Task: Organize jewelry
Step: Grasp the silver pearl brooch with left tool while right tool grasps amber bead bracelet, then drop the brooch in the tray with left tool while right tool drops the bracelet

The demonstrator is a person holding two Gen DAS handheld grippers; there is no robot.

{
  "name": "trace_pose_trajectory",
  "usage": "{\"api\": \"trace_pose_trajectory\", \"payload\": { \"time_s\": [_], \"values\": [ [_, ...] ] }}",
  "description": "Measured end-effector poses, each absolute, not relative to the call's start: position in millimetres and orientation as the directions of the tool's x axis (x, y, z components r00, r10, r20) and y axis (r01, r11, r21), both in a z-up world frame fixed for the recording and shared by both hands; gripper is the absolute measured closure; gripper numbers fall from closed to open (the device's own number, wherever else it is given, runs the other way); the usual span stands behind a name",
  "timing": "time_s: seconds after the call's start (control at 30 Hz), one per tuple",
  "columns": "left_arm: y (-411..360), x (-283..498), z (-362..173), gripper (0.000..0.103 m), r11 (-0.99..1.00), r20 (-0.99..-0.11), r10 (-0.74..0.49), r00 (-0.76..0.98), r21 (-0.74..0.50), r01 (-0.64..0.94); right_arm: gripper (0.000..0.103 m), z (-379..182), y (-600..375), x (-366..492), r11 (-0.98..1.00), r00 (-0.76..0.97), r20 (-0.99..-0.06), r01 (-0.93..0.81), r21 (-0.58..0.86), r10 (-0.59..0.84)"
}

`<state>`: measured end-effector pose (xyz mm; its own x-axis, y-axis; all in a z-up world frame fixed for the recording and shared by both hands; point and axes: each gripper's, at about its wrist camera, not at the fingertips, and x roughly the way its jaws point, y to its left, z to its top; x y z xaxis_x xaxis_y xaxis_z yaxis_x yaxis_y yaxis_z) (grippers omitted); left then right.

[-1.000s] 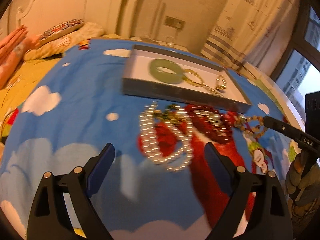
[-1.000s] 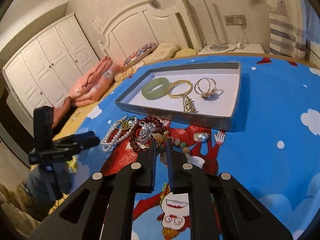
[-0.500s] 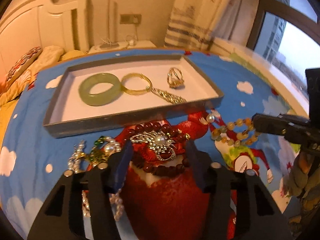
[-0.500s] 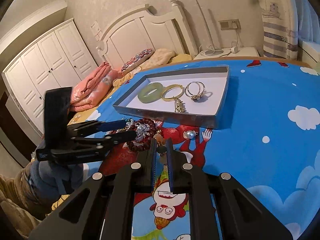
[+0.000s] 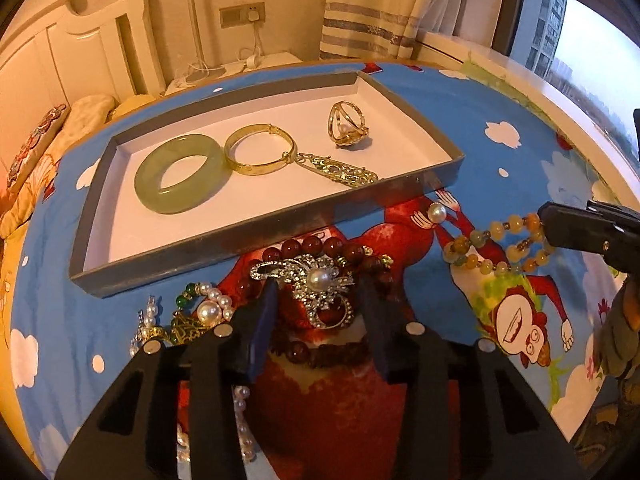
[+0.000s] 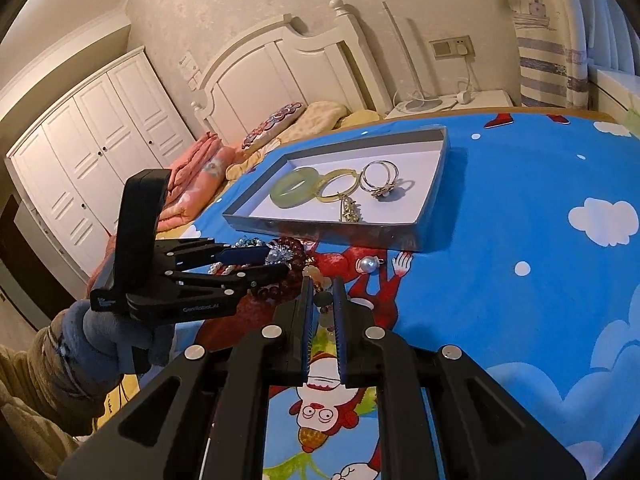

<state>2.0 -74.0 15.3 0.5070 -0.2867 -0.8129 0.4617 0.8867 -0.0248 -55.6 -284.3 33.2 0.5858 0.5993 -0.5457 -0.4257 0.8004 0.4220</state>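
A blue cartoon-print bedspread (image 5: 500, 92) covers the bed, with a white headboard (image 6: 280, 76) and wardrobe behind and a window on the far right. A shallow grey tray (image 5: 256, 240) lies near the head end; its near wall stands just beyond the loose jewelry, and blue cloth lies bare along its right side. Inside it, on the white floor, lie a jade bangle (image 5: 180, 174), a gold bangle (image 5: 260, 150) touching it, a gold pendant (image 5: 340, 170) at the gold bangle's edge, and a gold ring (image 5: 346, 128) apart toward the right wall. The left gripper (image 5: 318, 296) stands partly open, its 2 fingers flanking a silver pearl brooch (image 5: 316, 280) that rests on a dark red bead bracelet (image 5: 320, 246); whether they touch the brooch cannot be told. Pearl and green bead strands (image 5: 200, 312) bunch just left of that finger. The right gripper (image 6: 320, 300) is narrowed onto a pale bead bracelet (image 5: 496, 246), pinching its beads, its loop trailing on the cloth. A single pearl (image 5: 436, 212) lies near the tray's near right corner.
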Motion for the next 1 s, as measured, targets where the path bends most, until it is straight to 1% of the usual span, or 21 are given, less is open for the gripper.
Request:
{"api": "trace_pose_trajectory", "payload": {
  "time_s": [0.1,0.13,0.2,0.5,0.87,1.0],
  "values": [
    [-70,4,15,0.075,0.889,-0.811,-0.295,0.506,-0.038,0.457,0.093,34,-286,-56,0.801,0.589,-0.543,-0.424,0.422,0.598],
    [-69,2,16,0.076,0.890,-0.808,-0.297,0.508,-0.041,0.455,0.092,35,-287,-58,0.803,0.592,-0.542,-0.424,0.420,0.596],
    [-63,-2,21,0.085,0.895,-0.788,-0.318,0.527,-0.065,0.442,0.093,36,-288,-58,0.803,0.595,-0.540,-0.424,0.418,0.595],
    [-44,-26,38,0.085,0.904,-0.751,-0.334,0.570,-0.085,0.418,0.092,40,-283,-58,0.801,0.599,-0.532,-0.432,0.415,0.599],
    [-30,-32,46,0.085,0.907,-0.718,-0.364,0.593,-0.128,0.402,0.092,46,-275,-53,0.810,0.607,-0.536,-0.431,0.398,0.586],
    [-26,-31,47,0.085,0.905,-0.709,-0.377,0.596,-0.146,0.399,0.093,56,-275,-49,0.812,0.627,-0.516,-0.431,0.394,0.584]
  ]
}}
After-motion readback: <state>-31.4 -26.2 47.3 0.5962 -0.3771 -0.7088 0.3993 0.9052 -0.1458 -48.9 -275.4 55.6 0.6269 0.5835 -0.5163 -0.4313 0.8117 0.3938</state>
